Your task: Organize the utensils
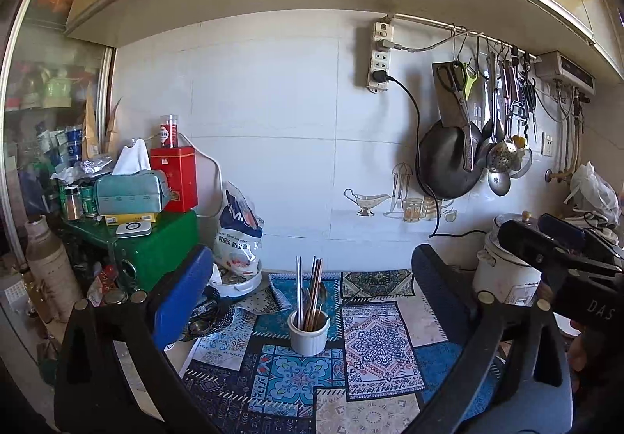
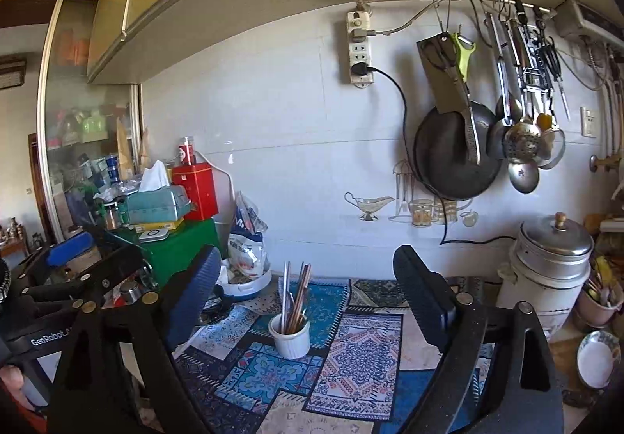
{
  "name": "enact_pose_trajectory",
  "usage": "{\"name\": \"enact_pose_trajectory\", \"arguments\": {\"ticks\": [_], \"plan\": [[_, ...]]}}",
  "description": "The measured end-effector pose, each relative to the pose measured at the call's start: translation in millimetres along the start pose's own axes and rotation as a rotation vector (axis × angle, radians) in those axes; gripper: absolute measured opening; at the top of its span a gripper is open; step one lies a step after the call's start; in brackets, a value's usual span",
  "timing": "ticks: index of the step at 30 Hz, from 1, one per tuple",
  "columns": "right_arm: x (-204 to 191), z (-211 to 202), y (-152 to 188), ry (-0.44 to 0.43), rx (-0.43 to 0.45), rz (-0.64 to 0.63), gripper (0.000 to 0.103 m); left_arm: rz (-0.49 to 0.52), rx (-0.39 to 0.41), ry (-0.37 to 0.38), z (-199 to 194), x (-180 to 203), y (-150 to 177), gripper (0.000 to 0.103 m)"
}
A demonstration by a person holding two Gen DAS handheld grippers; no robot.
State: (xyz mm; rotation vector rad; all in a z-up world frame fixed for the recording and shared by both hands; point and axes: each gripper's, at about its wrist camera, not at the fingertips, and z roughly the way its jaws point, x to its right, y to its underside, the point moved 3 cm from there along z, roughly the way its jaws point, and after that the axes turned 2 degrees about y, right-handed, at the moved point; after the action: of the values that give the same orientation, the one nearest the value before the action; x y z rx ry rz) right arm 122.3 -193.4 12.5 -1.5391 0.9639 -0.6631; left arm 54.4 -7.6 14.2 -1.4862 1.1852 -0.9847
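A white ribbed cup [image 1: 309,332] stands upright on the patterned mat [image 1: 374,352], holding chopsticks and metal utensils [image 1: 310,289]. The same white ribbed cup [image 2: 290,337] with its chopsticks and metal utensils [image 2: 297,293] shows in the right wrist view. My left gripper [image 1: 312,297] hangs wide open, back from the cup and above the mat, with nothing between its blue fingers [image 1: 181,297]. My right gripper [image 2: 312,301] is also wide open and empty, level with the left one. The right gripper's body [image 1: 565,258] appears at the right edge of the left wrist view.
A green box [image 1: 163,250] stacked with a red tin [image 1: 175,176] and a tissue pack [image 1: 130,188] crowds the left. A white rice cooker [image 2: 546,270] stands at the right. A wok [image 2: 456,157], cleaver and ladles hang on the tiled wall. A bag [image 1: 238,231] leans at the back.
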Motion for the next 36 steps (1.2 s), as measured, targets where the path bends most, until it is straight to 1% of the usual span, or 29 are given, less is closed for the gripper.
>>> {"name": "enact_pose_trajectory", "arguments": {"ticks": [2,3,6,13,25,36], "plan": [[-1.2,-7.7,2.2,0.029,0.006,-0.008,0.101,0.01,-0.002,0.007,-5.2,2.4,2.4,0.102],[-1.7,-12.0,2.2,0.033,0.011,-0.01,0.103,0.014,0.0,0.007,-7.9,3.8,3.7,0.102],[-4.9,-23.0,2.2,0.045,0.021,-0.021,0.103,0.024,0.01,0.011,-13.7,6.6,5.5,0.102],[-9.0,-30.5,7.1,0.064,0.019,-0.038,0.103,0.028,0.022,0.018,-17.8,8.0,5.5,0.102],[-11.5,-27.3,10.3,0.093,0.004,-0.044,0.103,0.018,0.018,0.026,-7.9,3.5,3.2,0.102],[-12.8,-20.5,11.3,0.099,-0.021,-0.048,0.103,0.018,0.003,0.021,-1.0,2.0,6.8,0.102]]}}
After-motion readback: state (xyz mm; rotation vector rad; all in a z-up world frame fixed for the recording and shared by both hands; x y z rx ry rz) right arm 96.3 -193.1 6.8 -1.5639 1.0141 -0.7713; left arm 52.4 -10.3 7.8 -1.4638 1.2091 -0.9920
